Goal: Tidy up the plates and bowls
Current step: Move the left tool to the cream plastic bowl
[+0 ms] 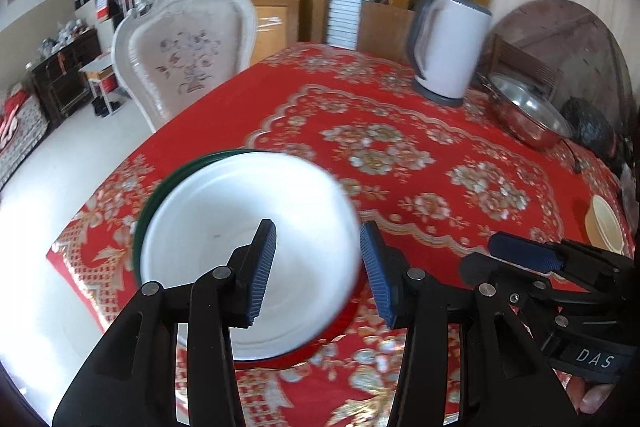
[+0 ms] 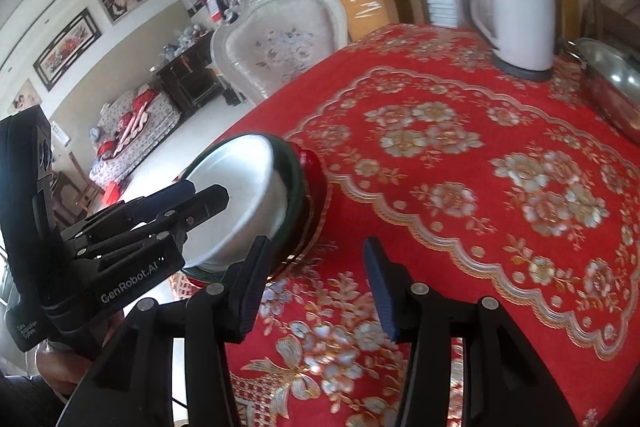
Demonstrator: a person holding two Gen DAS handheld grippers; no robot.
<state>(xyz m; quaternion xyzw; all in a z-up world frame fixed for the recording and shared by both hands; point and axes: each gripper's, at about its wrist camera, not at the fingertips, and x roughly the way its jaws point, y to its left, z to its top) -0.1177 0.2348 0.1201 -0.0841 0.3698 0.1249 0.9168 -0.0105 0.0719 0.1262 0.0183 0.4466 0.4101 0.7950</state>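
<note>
A white bowl (image 1: 224,239) sits nested in a dark green bowl (image 1: 158,187), with a red one (image 1: 340,327) under both, at the near left corner of the table. My left gripper (image 1: 320,269) hovers open over the white bowl's right side. One pad is above its inside, the other just outside its rim, and neither presses on it. My right gripper (image 2: 316,285) is open beside the stack, over bare tablecloth with nothing between its fingers. The right wrist view shows the stack (image 2: 244,195) and the left gripper (image 2: 204,193) from the side. A small cream dish (image 1: 604,223) lies at the table's right edge.
A white electric kettle (image 1: 448,47) and a steel pan (image 1: 528,111) stand at the table's far right. An ornate white chair (image 1: 184,47) is pushed against the left side. The red floral tablecloth (image 2: 460,155) covers the table, and the stack is close to its left edge.
</note>
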